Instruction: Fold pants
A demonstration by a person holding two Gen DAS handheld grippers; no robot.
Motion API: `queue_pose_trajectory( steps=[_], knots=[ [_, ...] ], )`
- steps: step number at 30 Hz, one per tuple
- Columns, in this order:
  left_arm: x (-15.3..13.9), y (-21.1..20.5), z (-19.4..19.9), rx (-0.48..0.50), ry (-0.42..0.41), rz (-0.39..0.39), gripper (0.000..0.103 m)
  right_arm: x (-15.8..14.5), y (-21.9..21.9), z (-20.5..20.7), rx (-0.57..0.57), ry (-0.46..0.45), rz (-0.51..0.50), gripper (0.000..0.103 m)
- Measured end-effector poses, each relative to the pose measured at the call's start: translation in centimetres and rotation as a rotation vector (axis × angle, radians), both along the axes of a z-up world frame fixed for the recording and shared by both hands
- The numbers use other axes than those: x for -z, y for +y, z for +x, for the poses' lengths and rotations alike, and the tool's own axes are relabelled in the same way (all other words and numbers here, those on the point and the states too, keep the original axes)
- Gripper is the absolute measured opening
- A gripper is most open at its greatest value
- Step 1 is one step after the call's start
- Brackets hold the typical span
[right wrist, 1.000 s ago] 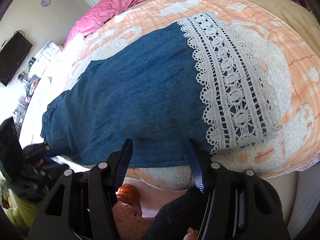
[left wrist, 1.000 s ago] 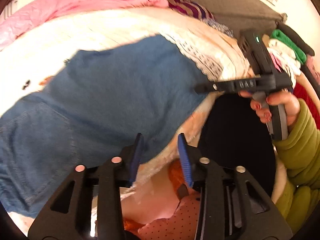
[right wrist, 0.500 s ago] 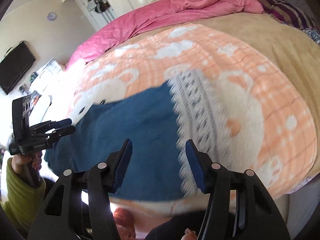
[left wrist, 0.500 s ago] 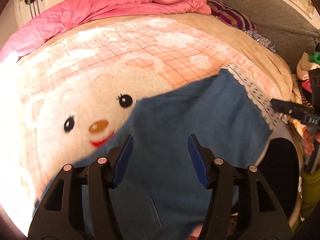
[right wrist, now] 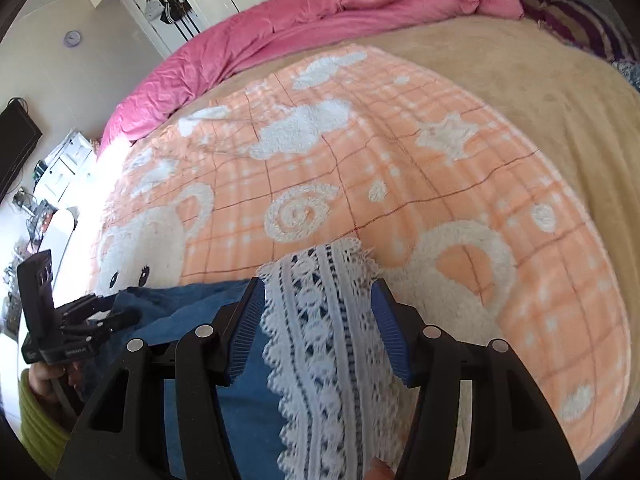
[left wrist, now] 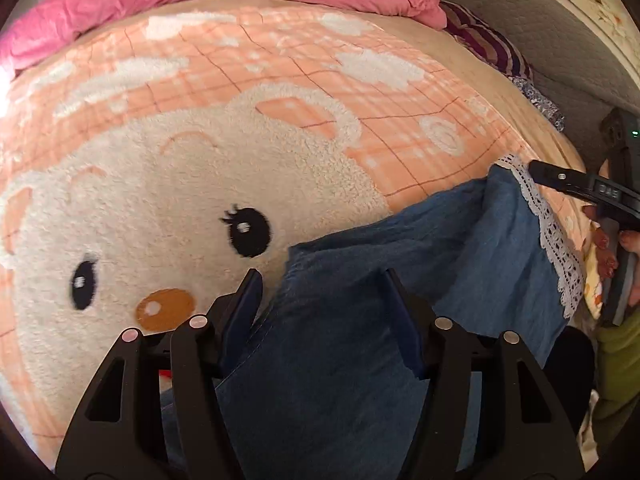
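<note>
Both the left gripper [left wrist: 322, 300] and right gripper [right wrist: 318, 312] have jaws spread around the denim pants [left wrist: 400, 264], lace hem [right wrist: 324, 320] at 12 o'clock on the bear blanket [left wrist: 200, 180].

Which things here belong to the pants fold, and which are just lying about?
Job:
- denim pants
- their lace hem
- left tool
- right tool

Lying about:
- bear blanket
- pink duvet
- striped pillow
</note>
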State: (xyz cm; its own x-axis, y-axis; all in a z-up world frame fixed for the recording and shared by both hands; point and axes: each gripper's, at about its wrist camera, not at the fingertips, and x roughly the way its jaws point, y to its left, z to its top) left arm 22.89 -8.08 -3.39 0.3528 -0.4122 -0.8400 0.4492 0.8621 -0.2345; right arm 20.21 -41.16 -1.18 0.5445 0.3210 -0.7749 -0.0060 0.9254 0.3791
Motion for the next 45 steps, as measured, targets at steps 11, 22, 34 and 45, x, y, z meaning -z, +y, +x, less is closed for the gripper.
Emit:
queue_pose_trajectory(
  steps=[11, 22, 34, 45],
  knots=[
    [-1.5, 1.2, 0.3, -0.066, -0.076, -0.115, 0.003, 1.2, 0.8, -0.3, -0.054, -0.04, -0.075, 0.04],
    [0.4, 2.7, 1.2, -0.108, 0.0, -0.089, 0.032, 1.5, 0.0, 1.9, -0.083, -0.013, -0.015, 0.045],
    [-1.0, 2.2, 1.0, -0.132, -0.024, -0.172, 0.004, -1.4, 0.2, -0.1, -0.138, -0.176, 0.061, 0.019],
    [0.2, 0.9, 2.6, -0.201, -0.063, -0.053, 0.004, 0.9, 3.5, 5.6, -0.181, -0.053, -0.281, 0.02]
  ],
)
